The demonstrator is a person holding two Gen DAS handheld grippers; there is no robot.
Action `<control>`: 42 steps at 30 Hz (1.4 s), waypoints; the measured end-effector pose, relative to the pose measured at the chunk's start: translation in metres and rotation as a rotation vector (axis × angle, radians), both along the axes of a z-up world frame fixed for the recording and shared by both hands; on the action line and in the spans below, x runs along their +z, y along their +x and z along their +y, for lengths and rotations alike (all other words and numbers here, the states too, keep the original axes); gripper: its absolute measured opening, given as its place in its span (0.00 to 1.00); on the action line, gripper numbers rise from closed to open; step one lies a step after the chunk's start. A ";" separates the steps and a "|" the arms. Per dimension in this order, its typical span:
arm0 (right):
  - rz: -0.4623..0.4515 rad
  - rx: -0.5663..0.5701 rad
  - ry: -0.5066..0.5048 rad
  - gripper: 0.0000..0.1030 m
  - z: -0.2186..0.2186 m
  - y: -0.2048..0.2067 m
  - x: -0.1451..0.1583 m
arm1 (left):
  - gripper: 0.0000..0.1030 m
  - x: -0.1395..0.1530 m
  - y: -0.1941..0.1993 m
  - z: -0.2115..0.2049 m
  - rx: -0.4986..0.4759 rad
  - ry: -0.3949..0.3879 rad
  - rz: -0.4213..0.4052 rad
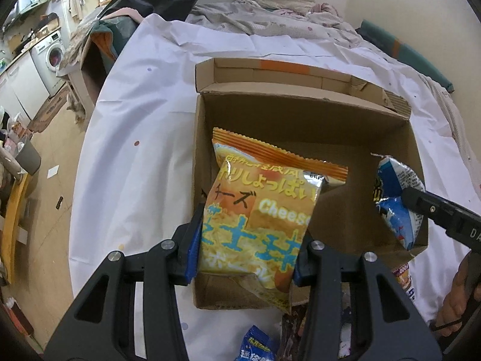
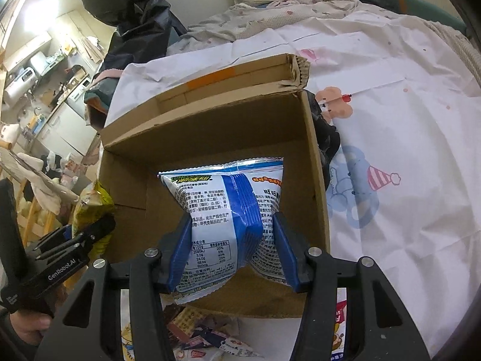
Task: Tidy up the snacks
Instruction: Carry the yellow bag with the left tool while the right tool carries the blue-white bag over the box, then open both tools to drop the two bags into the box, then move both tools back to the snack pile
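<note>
My left gripper (image 1: 245,249) is clamped on one yellow cheese snack bag (image 1: 264,210), and my right gripper (image 2: 231,243) is pinched on one blue and white snack bag (image 2: 225,210). Both bags hang over the one open cardboard box (image 1: 300,120), nothing in it under them. More small packets (image 2: 204,331) lie near its front edge on the white sheet (image 1: 135,126). Rumpled bedding (image 1: 255,18) behind.

- The yellow-orange cheese snack bag (image 1: 258,210) hangs tilted over the left side of the open cardboard box (image 1: 300,120), pinched low between fingers (image 1: 192,252).
- The blue-and-white snack bag (image 2: 225,210), back label showing, is squeezed at its middle over the box's right side.
- The box sits on the bed, its floor bare.
- More snack packets (image 2: 204,331) lie before it.
</note>
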State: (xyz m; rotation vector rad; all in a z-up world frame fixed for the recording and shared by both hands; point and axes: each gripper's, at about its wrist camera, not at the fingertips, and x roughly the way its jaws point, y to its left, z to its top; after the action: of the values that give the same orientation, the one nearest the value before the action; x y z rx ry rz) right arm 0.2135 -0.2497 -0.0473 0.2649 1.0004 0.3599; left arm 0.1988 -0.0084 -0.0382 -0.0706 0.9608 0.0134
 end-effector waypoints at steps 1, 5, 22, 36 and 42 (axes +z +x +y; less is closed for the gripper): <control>0.002 -0.001 0.000 0.54 0.001 0.000 -0.001 | 0.41 0.000 0.000 0.001 0.003 -0.003 -0.007; 0.012 0.001 0.001 0.55 0.004 0.003 -0.003 | 0.41 0.000 -0.001 0.000 0.007 -0.010 -0.002; -0.006 0.006 0.054 0.74 0.003 0.002 0.003 | 0.82 0.009 -0.006 -0.006 -0.046 -0.049 -0.044; -0.027 0.024 0.035 0.80 0.007 0.002 0.010 | 0.83 0.015 -0.014 -0.004 -0.052 -0.045 -0.066; -0.046 0.036 0.048 0.79 0.007 -0.010 0.019 | 0.83 0.032 -0.032 0.008 -0.041 -0.048 -0.134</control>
State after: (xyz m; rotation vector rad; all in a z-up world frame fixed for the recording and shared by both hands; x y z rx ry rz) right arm 0.2032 -0.2430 -0.0284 0.2809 0.9533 0.4210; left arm 0.1668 -0.0006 -0.0060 -0.0954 0.8284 -0.0514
